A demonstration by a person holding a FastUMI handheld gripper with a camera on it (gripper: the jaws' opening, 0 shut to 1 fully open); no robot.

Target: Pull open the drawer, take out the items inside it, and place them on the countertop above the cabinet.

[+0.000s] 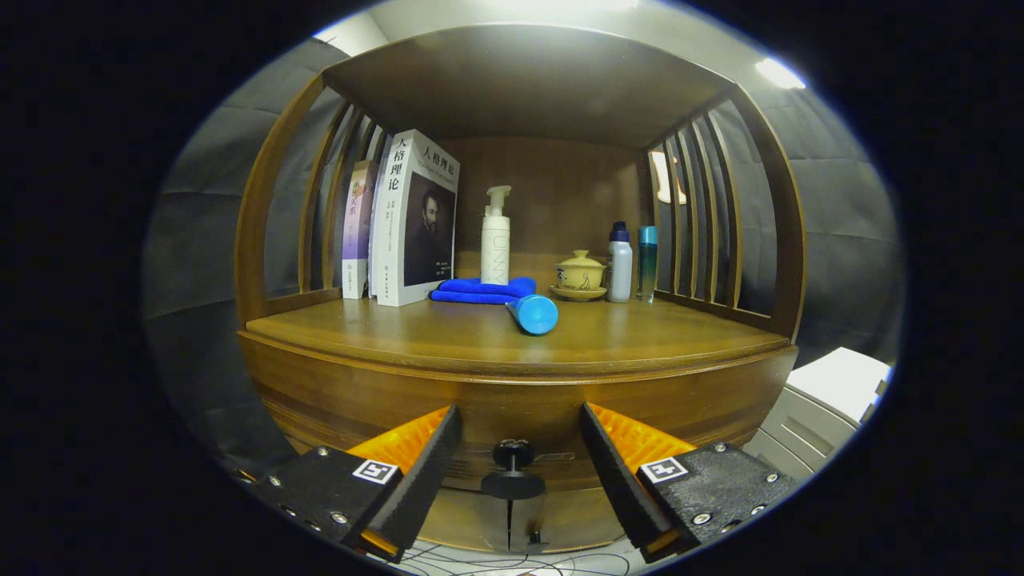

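Observation:
A wooden cabinet stands right ahead of me, its drawer front point(512, 404) closed, with a small dark round knob point(513, 454) in the middle. My gripper point(518, 444) is open, its two fingers on either side of the knob and not touching it. Above the drawer lies the wooden countertop point(448, 332). A blue tube-like item point(534, 312) lies on its side near the countertop's middle. What is inside the drawer is hidden.
On the countertop stand two books point(404, 220) at the left, a white pump bottle point(495, 238) behind a folded blue cloth point(482, 290), a yellow lidded cup point(580, 276) and two small bottles point(632, 262). Slatted wooden sides and a roof enclose the shelf. A white box point(840, 380) sits to the right.

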